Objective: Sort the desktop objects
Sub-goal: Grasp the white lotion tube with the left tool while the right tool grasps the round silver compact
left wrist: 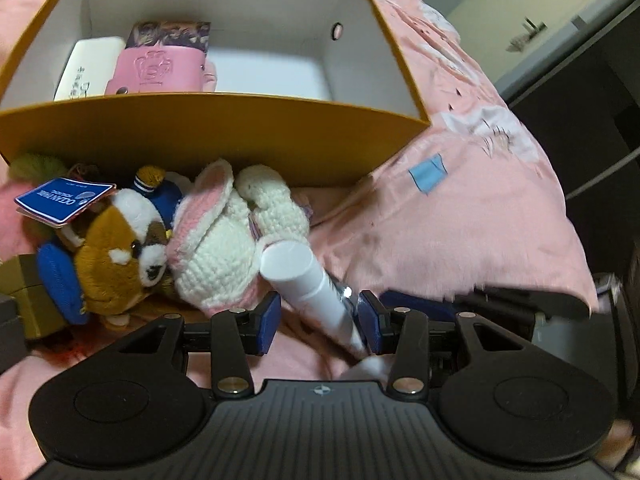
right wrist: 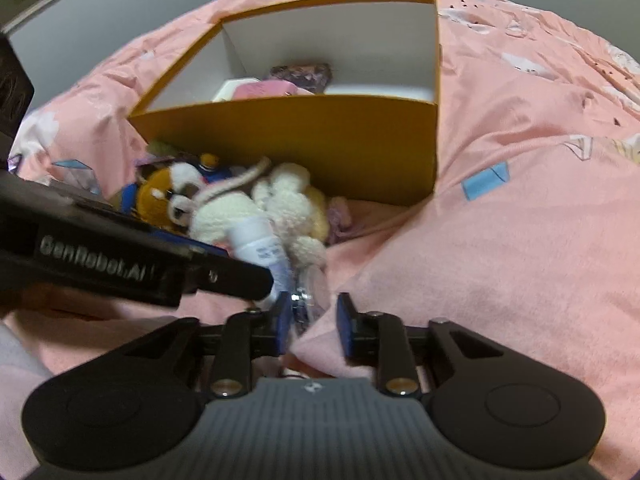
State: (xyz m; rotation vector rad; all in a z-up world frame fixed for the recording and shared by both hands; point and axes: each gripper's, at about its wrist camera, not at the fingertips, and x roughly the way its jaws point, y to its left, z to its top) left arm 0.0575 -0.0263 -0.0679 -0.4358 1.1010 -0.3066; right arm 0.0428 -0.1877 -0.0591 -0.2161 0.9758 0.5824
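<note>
Left gripper (left wrist: pixel 318 316) stands half apart around a white tube (left wrist: pixel 308 288), the blue pads flanking it and not clearly pressing. Right gripper (right wrist: pixel 310 316) is narrow, with something clear and shiny (right wrist: pixel 304 300) between its pads; contact is too blurred to call, so I cannot tell if it grips.

Step in hand: picking the tube off the pink bedspread (left wrist: pixel 460 220), just in front of the orange box (left wrist: pixel 224 136). The next move probably calls for squeezing onto the tube, then lifting it over the box's near wall.

The tube's lower end is hidden behind the left gripper. A crocheted bunny (left wrist: pixel 224 248) and a red panda plush (left wrist: pixel 120 256) touch the tube's cap. A pink pouch (left wrist: pixel 156 72) sits inside the box, partly cut off by the wall.
</note>
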